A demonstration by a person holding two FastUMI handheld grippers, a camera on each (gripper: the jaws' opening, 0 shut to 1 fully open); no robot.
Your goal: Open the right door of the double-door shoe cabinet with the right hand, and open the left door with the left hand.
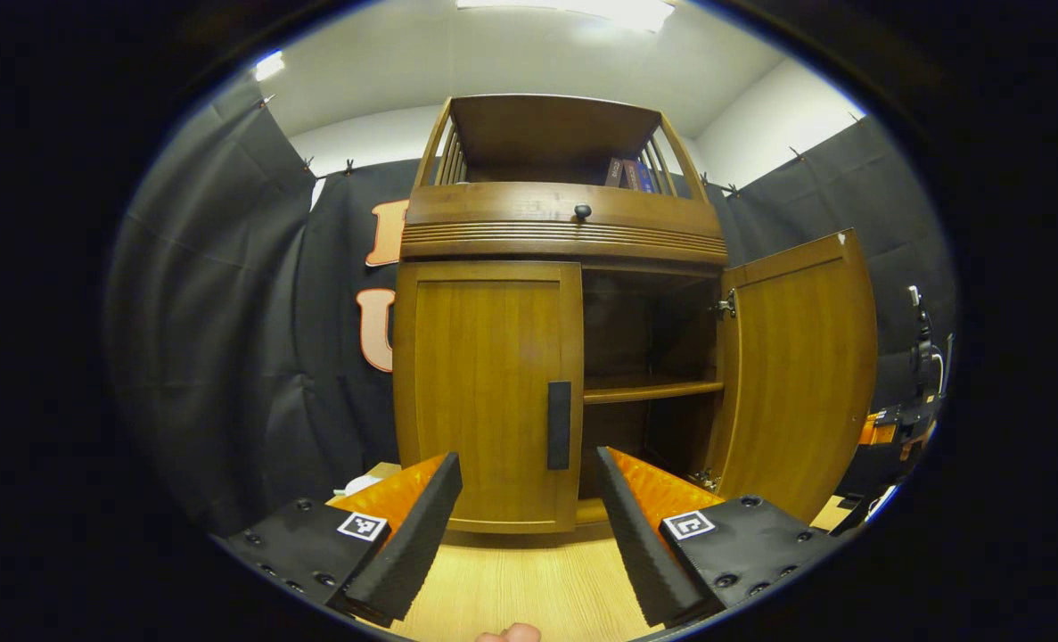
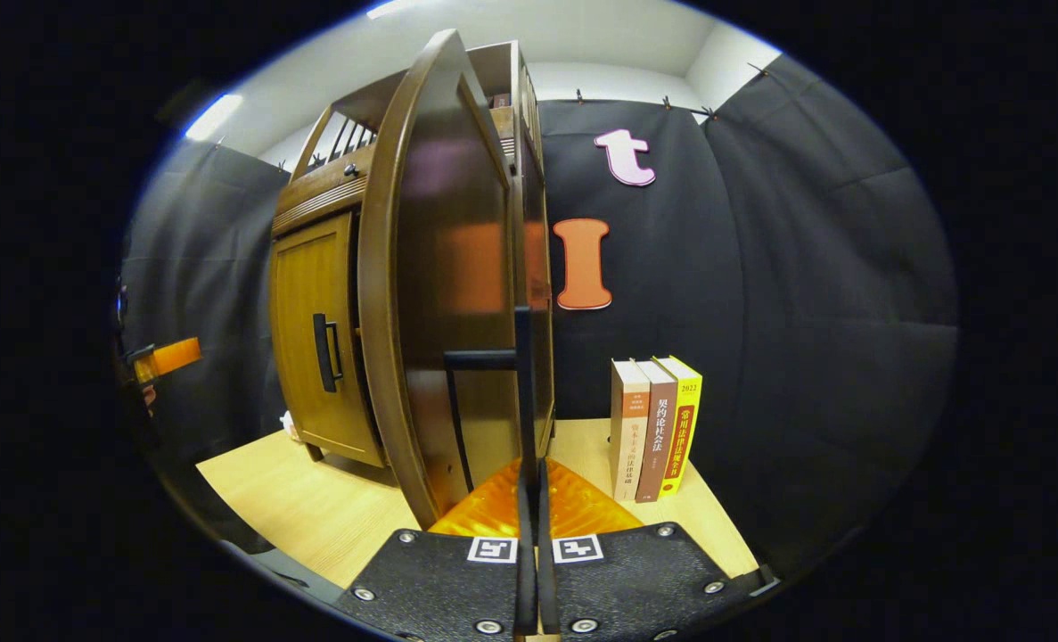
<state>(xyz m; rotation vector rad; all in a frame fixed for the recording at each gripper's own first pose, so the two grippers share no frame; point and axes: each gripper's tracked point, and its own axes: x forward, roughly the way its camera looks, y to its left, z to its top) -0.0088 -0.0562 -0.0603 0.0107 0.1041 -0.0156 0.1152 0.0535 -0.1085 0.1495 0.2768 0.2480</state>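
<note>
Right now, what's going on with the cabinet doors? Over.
Right door open, right gripper shut on its handle. Left door closed, left gripper open before it. Nothing in the way.

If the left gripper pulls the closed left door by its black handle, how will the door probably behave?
The left door looks like rigid wood, so it should swing stiffly, probably on side hinges like those on the open right door. Its handle is a slim vertical bar, which may slip between the open left gripper fingers.
</note>
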